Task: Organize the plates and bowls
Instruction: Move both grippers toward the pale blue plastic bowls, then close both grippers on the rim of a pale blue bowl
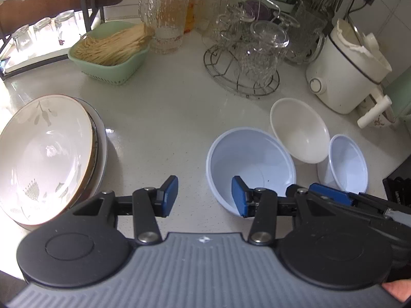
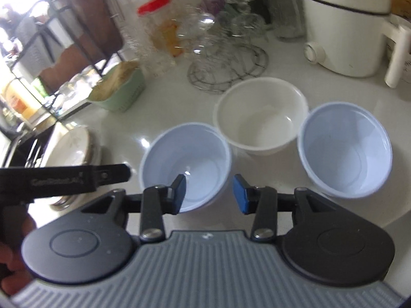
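Note:
A stack of plates point(image 1: 43, 154) with a leaf-patterned plate on top sits at the left of the white counter point(image 1: 159, 118). Three bowls stand to the right: a large pale blue bowl point(image 1: 249, 161), a white bowl point(image 1: 299, 129) and a small pale blue bowl point(image 1: 348, 163). My left gripper point(image 1: 204, 196) is open and empty, its right finger over the large blue bowl's near rim. In the right wrist view my right gripper point(image 2: 209, 195) is open and empty, astride the near rim of the blue bowl point(image 2: 186, 164), with the white bowl point(image 2: 260, 114) and other blue bowl point(image 2: 345, 150) beyond. The plates point(image 2: 70, 146) show at left.
A green basket of sticks point(image 1: 110, 51), a glass pitcher point(image 1: 165, 12), a wire rack of glasses point(image 1: 246, 59) and a white electric pot point(image 1: 345, 69) line the back. A black shelf with glasses point(image 1: 38, 36) stands at far left. The other gripper's arm point(image 2: 64, 178) crosses the right wrist view.

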The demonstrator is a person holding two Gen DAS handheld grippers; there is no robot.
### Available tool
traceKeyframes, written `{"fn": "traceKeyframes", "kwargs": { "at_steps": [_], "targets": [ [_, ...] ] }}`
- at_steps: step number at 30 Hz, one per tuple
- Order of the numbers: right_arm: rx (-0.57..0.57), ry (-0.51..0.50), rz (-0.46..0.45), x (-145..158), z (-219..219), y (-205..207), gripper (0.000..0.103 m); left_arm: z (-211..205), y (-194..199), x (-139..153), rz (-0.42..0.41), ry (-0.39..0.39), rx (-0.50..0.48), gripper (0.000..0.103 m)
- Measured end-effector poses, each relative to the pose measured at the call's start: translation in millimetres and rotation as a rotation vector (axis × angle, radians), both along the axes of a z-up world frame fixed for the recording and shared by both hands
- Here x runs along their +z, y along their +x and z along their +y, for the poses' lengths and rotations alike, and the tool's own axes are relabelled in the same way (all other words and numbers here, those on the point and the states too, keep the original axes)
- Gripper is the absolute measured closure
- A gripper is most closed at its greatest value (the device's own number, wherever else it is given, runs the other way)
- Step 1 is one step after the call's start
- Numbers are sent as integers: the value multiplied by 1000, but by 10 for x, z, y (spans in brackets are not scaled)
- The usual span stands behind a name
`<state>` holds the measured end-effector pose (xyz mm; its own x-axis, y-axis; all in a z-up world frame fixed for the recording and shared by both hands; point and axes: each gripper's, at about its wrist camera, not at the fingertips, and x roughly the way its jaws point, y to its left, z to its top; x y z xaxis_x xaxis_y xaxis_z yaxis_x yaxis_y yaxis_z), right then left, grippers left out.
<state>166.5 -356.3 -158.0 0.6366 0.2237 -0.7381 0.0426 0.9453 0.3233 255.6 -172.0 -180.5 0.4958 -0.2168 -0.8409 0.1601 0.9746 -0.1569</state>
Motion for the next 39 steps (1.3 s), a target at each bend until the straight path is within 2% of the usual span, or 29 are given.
{"fn": "traceKeyframes", "kwargs": {
  "at_steps": [2,5,9,14,19,22,24,25,27,31,39],
  "targets": [
    [-29,20,15,-63,-29,4,59,23,16,-58,-7,-4,0,51],
    [-41,46,17,-136,-73,35,59,36,73,-170,30,18,-1,51],
    [-63,81,1,-181,-135,94,59,111,111,-243,55,-11,2,51],
    [-90,71,-2,-210,-89,156,60,158,160,-295,52,-51,3,59],
    [-103,51,26,-262,-45,207,74,138,224,-284,49,-69,-7,67],
    [-95,49,39,-291,-18,239,84,159,260,-289,60,-107,-17,78],
    [-89,50,43,-305,7,248,88,195,278,-302,70,-150,-6,88],
    [-87,49,42,-306,20,250,88,220,292,-314,79,-174,0,90],
    [-88,33,40,-304,56,255,88,284,327,-349,112,-229,23,91],
    [-82,30,46,-301,100,263,88,380,373,-373,138,-269,48,93],
    [-27,25,32,-195,321,294,88,600,325,-210,85,-229,57,93]
  ]
}}
